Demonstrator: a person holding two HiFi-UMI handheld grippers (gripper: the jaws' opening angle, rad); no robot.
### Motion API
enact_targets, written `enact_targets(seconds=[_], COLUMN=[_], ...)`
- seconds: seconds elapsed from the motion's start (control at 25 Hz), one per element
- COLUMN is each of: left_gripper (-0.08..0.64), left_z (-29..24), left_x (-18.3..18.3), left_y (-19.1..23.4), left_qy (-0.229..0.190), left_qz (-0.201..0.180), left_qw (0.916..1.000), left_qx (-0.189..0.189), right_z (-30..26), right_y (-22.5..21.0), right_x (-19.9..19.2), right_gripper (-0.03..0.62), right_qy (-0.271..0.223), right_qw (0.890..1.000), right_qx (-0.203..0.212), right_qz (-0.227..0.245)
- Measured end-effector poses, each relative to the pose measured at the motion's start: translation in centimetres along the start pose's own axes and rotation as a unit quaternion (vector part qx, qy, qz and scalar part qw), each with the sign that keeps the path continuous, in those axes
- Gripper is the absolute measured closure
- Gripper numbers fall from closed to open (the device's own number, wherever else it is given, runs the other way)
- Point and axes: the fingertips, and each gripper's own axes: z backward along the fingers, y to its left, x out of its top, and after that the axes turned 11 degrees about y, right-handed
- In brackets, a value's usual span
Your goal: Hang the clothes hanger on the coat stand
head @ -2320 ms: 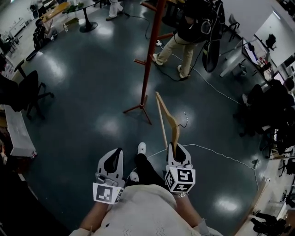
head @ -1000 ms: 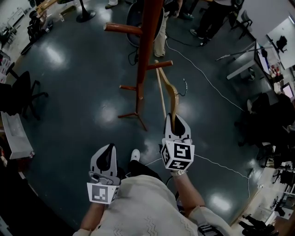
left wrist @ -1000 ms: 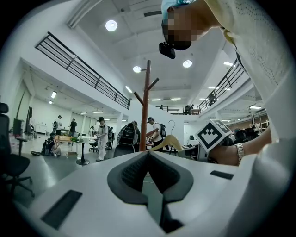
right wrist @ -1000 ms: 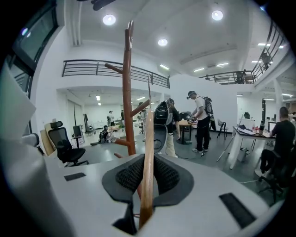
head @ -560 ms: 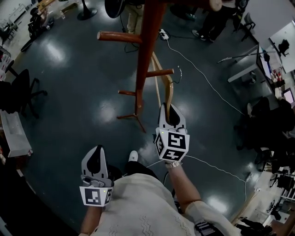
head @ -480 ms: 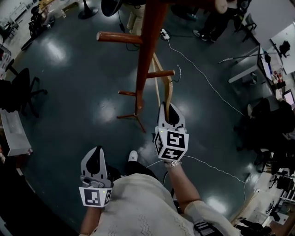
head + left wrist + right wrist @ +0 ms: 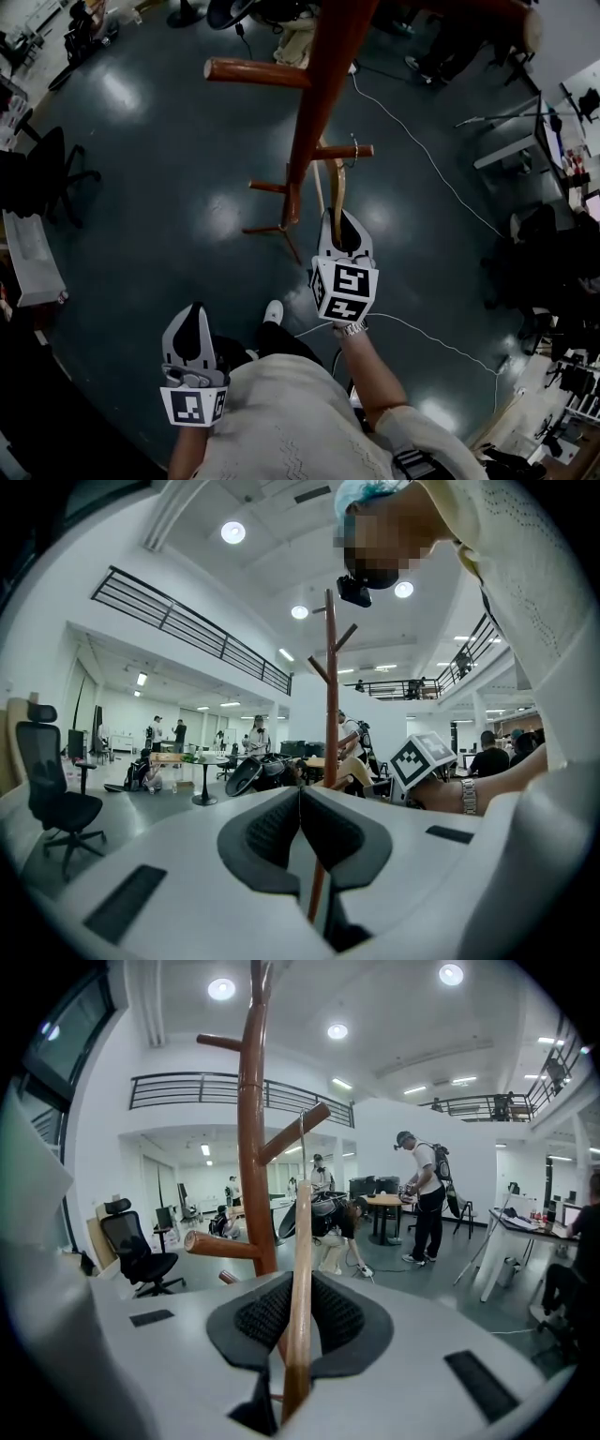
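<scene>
A reddish-brown wooden coat stand [image 7: 319,103] with several side pegs rises right in front of me; it also shows as a tall post [image 7: 251,1138] in the right gripper view and farther off [image 7: 330,696] in the left one. My right gripper [image 7: 339,234] is shut on the wooden clothes hanger [image 7: 337,192], held upright [image 7: 301,1269]. Its metal hook [image 7: 354,150] is close beside a short peg [image 7: 345,151], and the hook wire [image 7: 302,1143] crosses an upward-slanting peg [image 7: 295,1132]. My left gripper [image 7: 194,328] hangs low at my side, jaws closed on nothing.
The stand's feet [image 7: 267,230] spread on the dark glossy floor. A white cable [image 7: 441,173] runs across the floor on the right. Office chairs [image 7: 42,173] stand left, desks [image 7: 511,141] right. People stand and crouch behind the stand [image 7: 427,1194].
I have stepped closer to the coat stand. My right gripper has lifted the hanger up and forward, so its hook now sits beside the stand's short peg. The left gripper stayed low.
</scene>
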Motion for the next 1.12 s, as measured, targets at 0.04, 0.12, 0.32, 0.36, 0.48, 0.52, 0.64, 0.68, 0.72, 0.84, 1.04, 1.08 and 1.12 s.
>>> enact_targets(seconds=[0.04,0.12,0.32,0.36,0.48,0.52,0.64,0.68,0.72,0.84,1.04,1.08,1.12], left_gripper=[0.548,0.548,0.548,0.548,0.548,0.548,0.548,0.548,0.548,0.548,0.548,0.548,0.548], left_z=[0.2,0.6,1.4,1.7,2.3,2.3,2.2,2.2,2.4,2.6,2.9,2.9,2.9], left_x=[-0.3,-0.7,-0.7,-0.8,-0.9,-0.8,-0.4,-0.3,-0.2,-0.3,-0.4,-0.4,-0.5], left_y=[0.4,1.0,0.9,1.4,2.1,1.9,1.3,1.2,1.2,1.2,0.9,0.8,0.9], left_qy=[0.001,0.002,0.002,0.001,0.001,0.001,0.000,0.000,0.000,0.000,-0.003,-0.003,-0.002], left_qz=[0.001,0.001,0.002,0.002,0.003,0.003,0.001,0.001,0.001,0.003,0.001,0.000,0.001], left_qw=[1.0000,1.0000,0.9998,0.9997,0.9996,0.9996,0.9995,0.9994,0.9994,0.9993,0.9994,0.9994,0.9994], left_qx=[0.003,0.010,0.020,0.022,0.028,0.029,0.032,0.034,0.035,0.039,0.035,0.035,0.035], right_z=[-0.3,-0.7,-0.8,-1.0,-1.4,-1.5,-1.7,-1.7,-1.7,-1.8,-1.8,-1.7,-1.7], right_y=[0.4,1.1,1.4,2.1,3.1,3.1,2.9,2.9,3.0,3.2,3.0,3.0,3.1], right_x=[-0.3,-0.6,-1.1,-1.2,-1.7,-1.8,-1.9,-1.9,-1.9,-1.9,-2.3,-2.3,-2.3], right_gripper=[0.525,0.525,0.525,0.525,0.525,0.525,0.525,0.525,0.525,0.525,0.523,0.523,0.523], right_qy=[0.001,0.002,0.005,0.006,0.009,0.010,0.013,0.013,0.013,0.012,0.009,0.009,0.008], right_qw=[1.000,1.000,1.000,1.000,1.000,1.000,1.000,0.999,0.999,1.000,1.000,1.000,1.000], right_qx=[0.001,0.003,0.006,0.006,0.007,0.008,0.011,0.011,0.012,0.013,0.003,0.005,0.006], right_qz=[0.001,0.005,0.011,0.013,0.020,0.022,0.027,0.027,0.027,0.024,0.028,0.026,0.025])
